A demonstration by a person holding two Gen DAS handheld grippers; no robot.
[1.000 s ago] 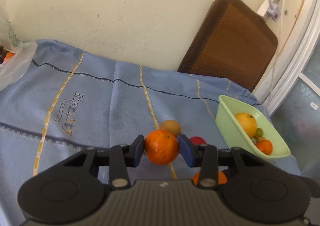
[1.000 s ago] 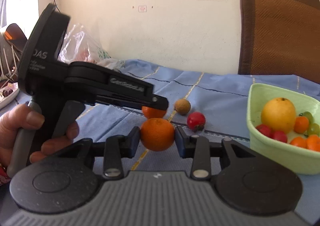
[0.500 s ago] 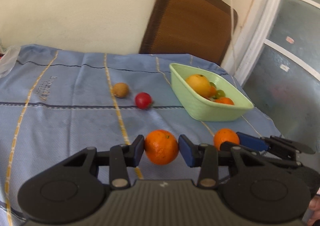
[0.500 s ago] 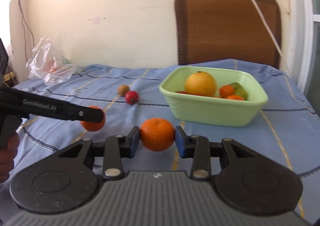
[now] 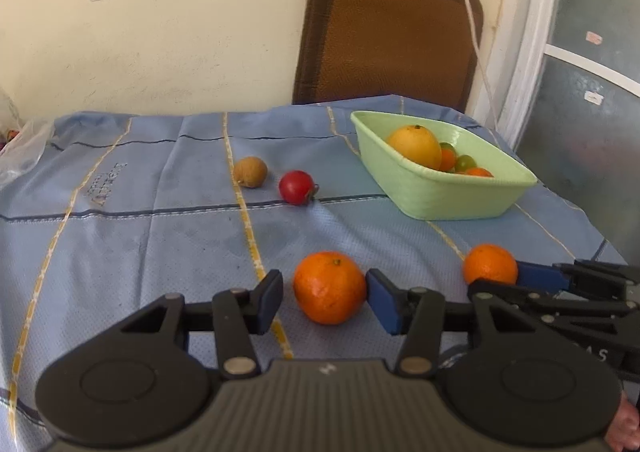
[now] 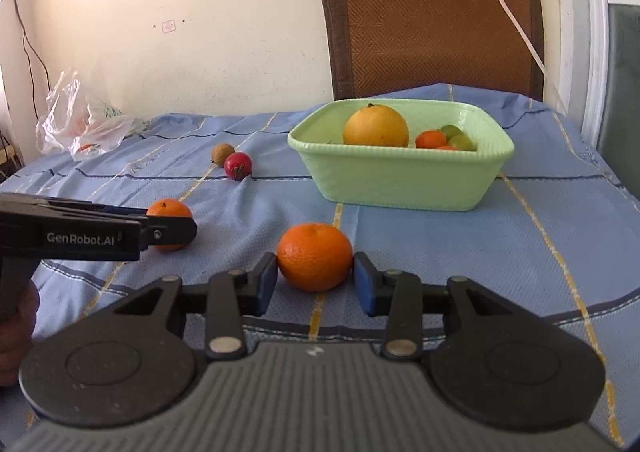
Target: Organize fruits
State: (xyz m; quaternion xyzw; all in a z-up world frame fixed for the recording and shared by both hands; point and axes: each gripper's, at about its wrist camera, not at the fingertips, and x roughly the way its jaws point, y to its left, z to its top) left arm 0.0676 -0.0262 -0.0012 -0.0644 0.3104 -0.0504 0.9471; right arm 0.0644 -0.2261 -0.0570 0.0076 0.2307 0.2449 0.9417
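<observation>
Two oranges rest on the blue cloth in front of a light green basket (image 5: 440,198) (image 6: 392,182). One orange (image 5: 328,286) (image 6: 168,224) lies between the pads of my left gripper (image 5: 324,286) (image 6: 170,230). Its jaws are opening, with a clear gap at the left pad. The other orange (image 6: 315,256) (image 5: 490,264) lies between the pads of my right gripper (image 6: 315,270) (image 5: 520,276). Those jaws are opening too, and the pads stand just off the peel. The basket holds a big yellow-orange fruit (image 6: 376,124), small tangerines and green grapes.
A red fruit (image 5: 296,187) (image 6: 238,166) and a brown round fruit (image 5: 250,171) (image 6: 222,151) lie on the cloth left of the basket. A clear plastic bag (image 6: 80,124) sits at the far left. A brown chair back (image 6: 432,20) stands behind the table.
Both grippers swung round to face the basket and came down to the cloth. Their jaws, shut on the oranges before, have parted a little, and the oranges now sit on the cloth.
</observation>
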